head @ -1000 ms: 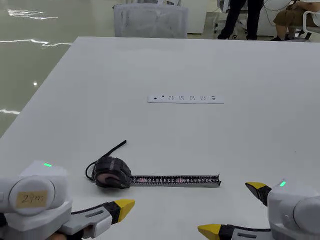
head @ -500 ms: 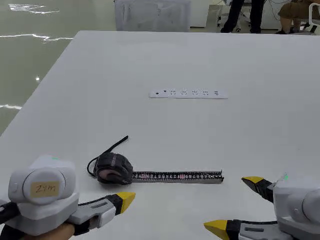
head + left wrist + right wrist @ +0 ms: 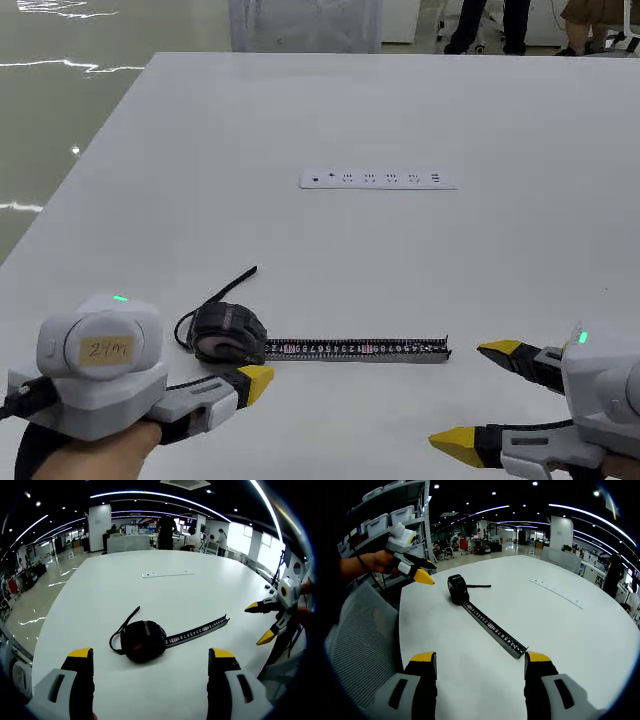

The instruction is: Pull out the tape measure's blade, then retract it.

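A black tape measure (image 3: 228, 334) lies on the white table (image 3: 330, 110) with its wrist strap (image 3: 232, 285) curled behind it. Its blade (image 3: 360, 350) is drawn out flat to the right, and the blade tip (image 3: 446, 352) rests on the table. My left gripper (image 3: 150, 655) stands open just in front of the case (image 3: 144, 640) without touching it. My right gripper (image 3: 475, 395) is open too, a short way right of the blade tip, with nothing between its yellow fingertips (image 3: 497, 349). In the right gripper view the blade (image 3: 492, 627) runs away from me toward the case (image 3: 456, 587).
A white power strip (image 3: 378, 180) lies flat on the table further back. A mesh chair (image 3: 305, 25) stands at the far edge. A person's legs (image 3: 490, 20) show beyond the table, and the table's left edge (image 3: 75, 190) drops to a glossy floor.
The head camera has tilted. My left gripper has come up slightly closer to the case. The tape measure and its drawn-out blade lie as before.
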Demonstrator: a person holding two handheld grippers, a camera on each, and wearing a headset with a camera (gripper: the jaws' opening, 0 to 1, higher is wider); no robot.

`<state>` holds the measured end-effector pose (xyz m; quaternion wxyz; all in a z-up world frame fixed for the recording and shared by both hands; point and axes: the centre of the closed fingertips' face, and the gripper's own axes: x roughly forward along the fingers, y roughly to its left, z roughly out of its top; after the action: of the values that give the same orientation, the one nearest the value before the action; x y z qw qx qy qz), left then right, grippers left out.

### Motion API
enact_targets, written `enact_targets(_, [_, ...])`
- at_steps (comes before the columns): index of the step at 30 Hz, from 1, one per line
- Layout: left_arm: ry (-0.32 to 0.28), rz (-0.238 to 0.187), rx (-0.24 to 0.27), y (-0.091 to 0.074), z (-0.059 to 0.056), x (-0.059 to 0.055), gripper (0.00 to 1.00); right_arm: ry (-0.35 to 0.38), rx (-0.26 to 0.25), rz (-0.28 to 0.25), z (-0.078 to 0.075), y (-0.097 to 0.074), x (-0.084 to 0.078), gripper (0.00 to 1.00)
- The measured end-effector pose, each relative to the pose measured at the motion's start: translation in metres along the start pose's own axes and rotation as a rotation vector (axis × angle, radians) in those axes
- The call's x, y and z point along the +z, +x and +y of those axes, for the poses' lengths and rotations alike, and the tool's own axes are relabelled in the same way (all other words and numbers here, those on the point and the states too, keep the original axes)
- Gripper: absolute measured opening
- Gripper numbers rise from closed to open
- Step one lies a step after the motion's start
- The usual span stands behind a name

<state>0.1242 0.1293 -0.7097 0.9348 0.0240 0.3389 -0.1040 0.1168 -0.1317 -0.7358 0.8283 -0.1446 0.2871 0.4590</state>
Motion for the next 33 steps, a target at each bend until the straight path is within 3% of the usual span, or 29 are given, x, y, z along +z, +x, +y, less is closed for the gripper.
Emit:
enact_targets(21, [0.008,0.017,0.019,0.022,0.005,-0.002,0.91,-0.160,0.156,0.037,-0.024,0.014,-0.009,0.61])
enact_targets(29, [0.004,0.017,0.030,0.030,0.012,0.000,0.91,-0.213,0.187,0.023,-0.030,0.021,-0.004,0.57])
enact_targets(33, [0.004,0.018,0.032,0.033,0.008,0.001,0.90,-0.240,0.204,0.028,-0.033,0.025,-0.003,0.56])
